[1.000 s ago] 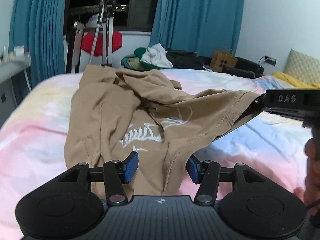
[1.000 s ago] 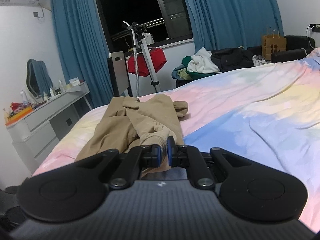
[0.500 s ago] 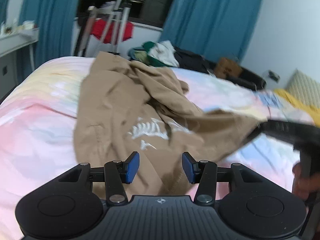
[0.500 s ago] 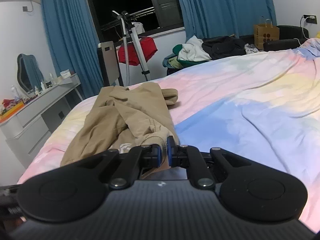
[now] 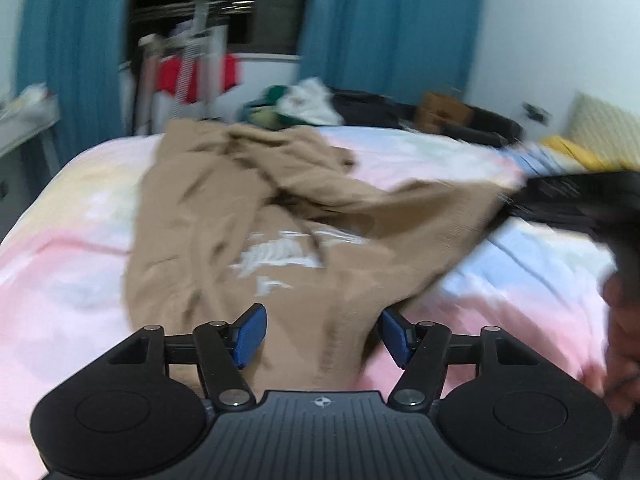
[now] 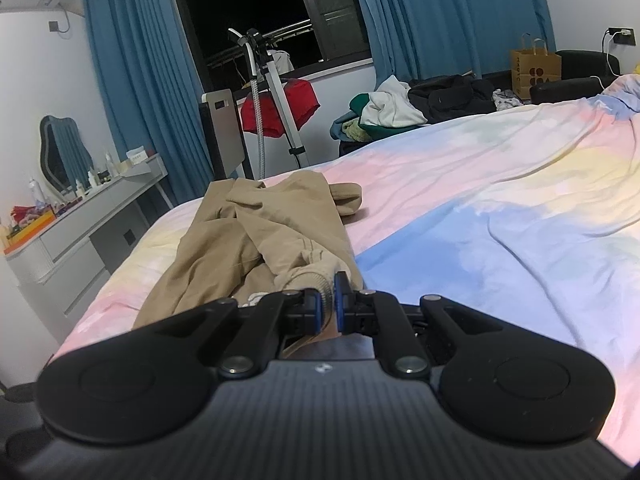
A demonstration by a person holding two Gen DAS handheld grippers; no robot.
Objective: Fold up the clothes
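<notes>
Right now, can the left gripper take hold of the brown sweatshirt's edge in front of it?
Probably yes. The left gripper has just been opening, and the brown sweatshirt lies between its fingers, not yet pinched. Nothing blocks it.

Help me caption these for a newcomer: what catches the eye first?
A rumpled tan sweatshirt with white print sprawls on the pastel bed cover. The right gripper pinches its ribbed hem; the left gripper stands open over the near edge. Blue curtains frame a dark window behind.

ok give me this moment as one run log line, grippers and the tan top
left gripper: just been opening, hem between jaws, unpinched | right gripper: shut on ribbed edge | tan sweatshirt: crumpled on bed, unfolded
</notes>
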